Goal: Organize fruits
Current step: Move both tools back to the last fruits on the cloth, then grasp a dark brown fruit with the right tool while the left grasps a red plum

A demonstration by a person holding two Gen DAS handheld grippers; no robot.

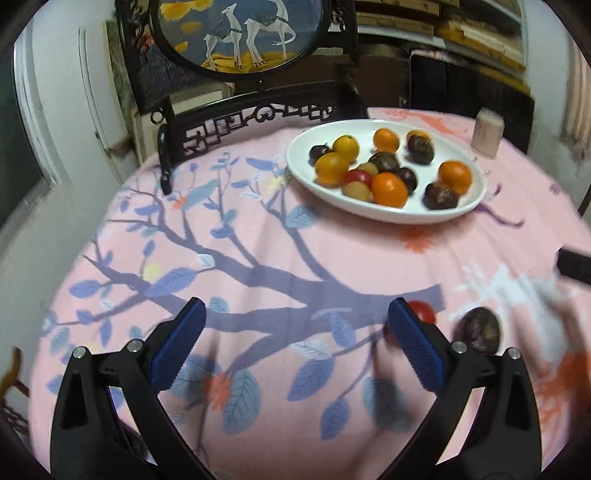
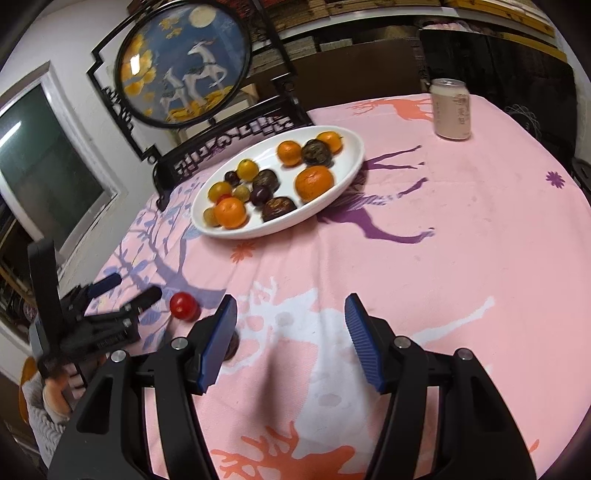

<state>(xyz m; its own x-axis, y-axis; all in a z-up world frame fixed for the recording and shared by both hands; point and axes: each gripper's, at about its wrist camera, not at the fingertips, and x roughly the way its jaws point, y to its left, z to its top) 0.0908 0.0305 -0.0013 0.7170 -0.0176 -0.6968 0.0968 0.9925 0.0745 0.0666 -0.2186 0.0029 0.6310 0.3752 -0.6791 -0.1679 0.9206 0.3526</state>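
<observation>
A white oval plate point(image 1: 306, 142) point(image 2: 351, 155) at the far side of the table holds several oranges, dark fruits and small tomatoes. A red cherry tomato point(image 1: 424, 311) point(image 2: 183, 305) lies loose on the pink cloth, just past my left gripper's right finger. A dark brown fruit point(image 1: 481, 329) lies beside it to the right; in the right wrist view it point(image 2: 233, 341) is mostly hidden behind my right gripper's left finger. My left gripper point(image 1: 295, 325) point(image 2: 129, 291) is open and empty. My right gripper point(image 2: 291, 314) is open and empty.
A pink drink can point(image 1: 487, 133) point(image 2: 451, 109) stands at the far right of the table. A dark carved stand with a round deer picture point(image 1: 240, 33) point(image 2: 184, 66) stands behind the plate. The table edge falls off at the left.
</observation>
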